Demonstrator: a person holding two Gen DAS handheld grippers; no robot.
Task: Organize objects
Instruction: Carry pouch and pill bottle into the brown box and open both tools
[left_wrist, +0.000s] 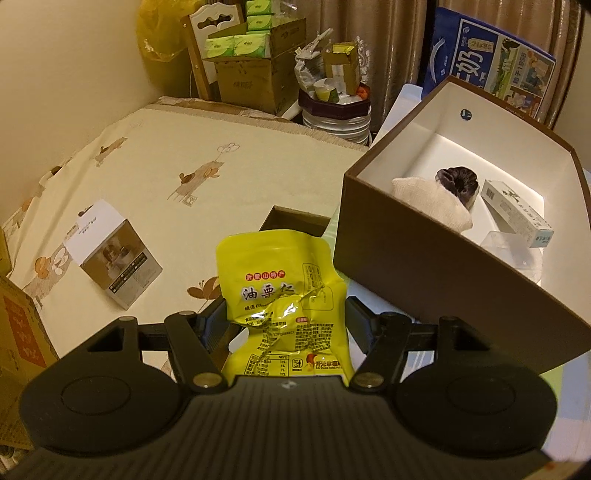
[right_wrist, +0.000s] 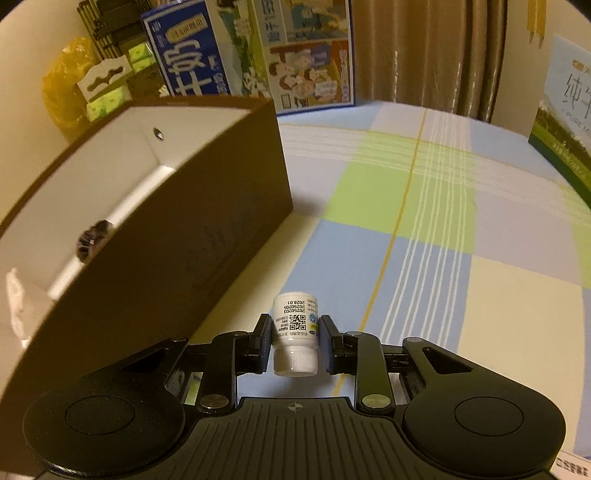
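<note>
In the left wrist view my left gripper (left_wrist: 284, 314) is shut on a crumpled yellow snack pouch (left_wrist: 280, 280), which stands up between the fingers. Just to its right is a brown box (left_wrist: 424, 258) with a white inside. It holds a white cloth (left_wrist: 432, 203), a dark scrunchie (left_wrist: 456, 181), a small white carton (left_wrist: 517, 212) and a clear plastic piece (left_wrist: 509, 243). In the right wrist view my right gripper (right_wrist: 294, 332) is shut on a small white bottle (right_wrist: 295, 321), cap toward the camera, just right of the brown box (right_wrist: 184, 240).
A small white-and-grey carton (left_wrist: 118, 254) lies on the cream bedspread. A dark lid (left_wrist: 295, 221) sits behind the pouch. An orange cardboard box (left_wrist: 18, 332) is at the left edge. Blue milk cartons (right_wrist: 251, 55) stand behind the brown box, and a green-and-white carton (right_wrist: 565, 110) at the far right of the checked sheet.
</note>
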